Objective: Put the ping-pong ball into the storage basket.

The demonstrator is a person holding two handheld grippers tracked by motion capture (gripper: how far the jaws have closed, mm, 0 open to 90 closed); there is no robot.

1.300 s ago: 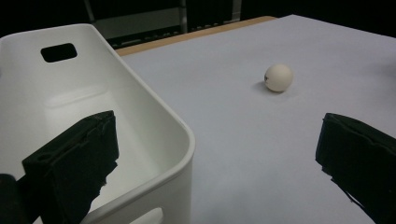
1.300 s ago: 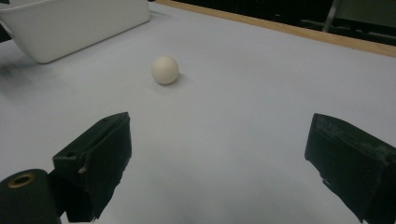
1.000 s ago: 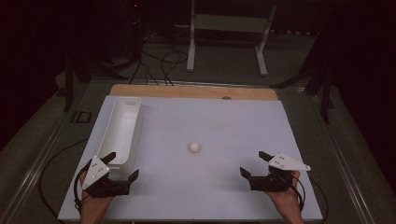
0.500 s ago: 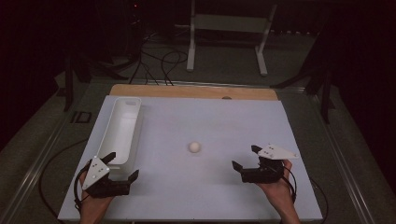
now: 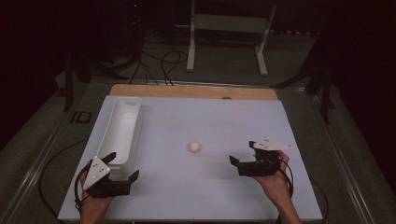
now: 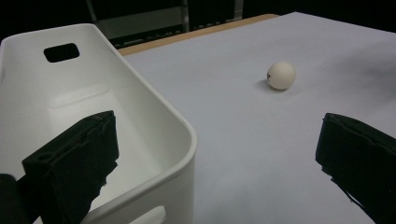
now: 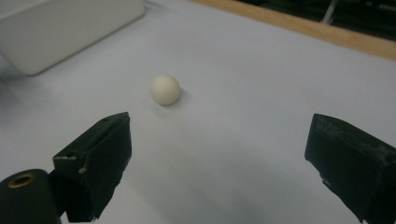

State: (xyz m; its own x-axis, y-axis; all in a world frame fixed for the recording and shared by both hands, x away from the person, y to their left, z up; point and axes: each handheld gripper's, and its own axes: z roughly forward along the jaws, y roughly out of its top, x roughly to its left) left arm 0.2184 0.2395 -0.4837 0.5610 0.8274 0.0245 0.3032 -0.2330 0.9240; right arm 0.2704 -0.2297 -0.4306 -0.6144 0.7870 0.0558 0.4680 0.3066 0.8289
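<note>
A small white ball [image 5: 194, 147] lies alone near the middle of the white tabletop [image 5: 196, 196]. To its right my right gripper [image 5: 242, 152] stands open, jaws pointing left toward the ball and a short way from it. In the right gripper view the ball [image 7: 165, 89] lies ahead and left of centre, beyond the open right gripper [image 7: 219, 154]. My left gripper [image 5: 123, 166] is open at the near end of a long white bin [image 5: 120, 133]. In the left gripper view the left gripper [image 6: 217, 154] straddles the bin's near corner wall [image 6: 182, 140]; the ball [image 6: 281, 75] rests farther off.
The bin is empty and runs along the table's left side, with a handle slot [image 6: 61, 52] in its far end. A wooden strip [image 5: 187, 91] borders the far edge. Cables and a white metal stand [image 5: 229, 23] are on the floor beyond.
My right gripper has moved left and a little forward, closer to the ball. The left gripper, the ball and the bin have not moved.
</note>
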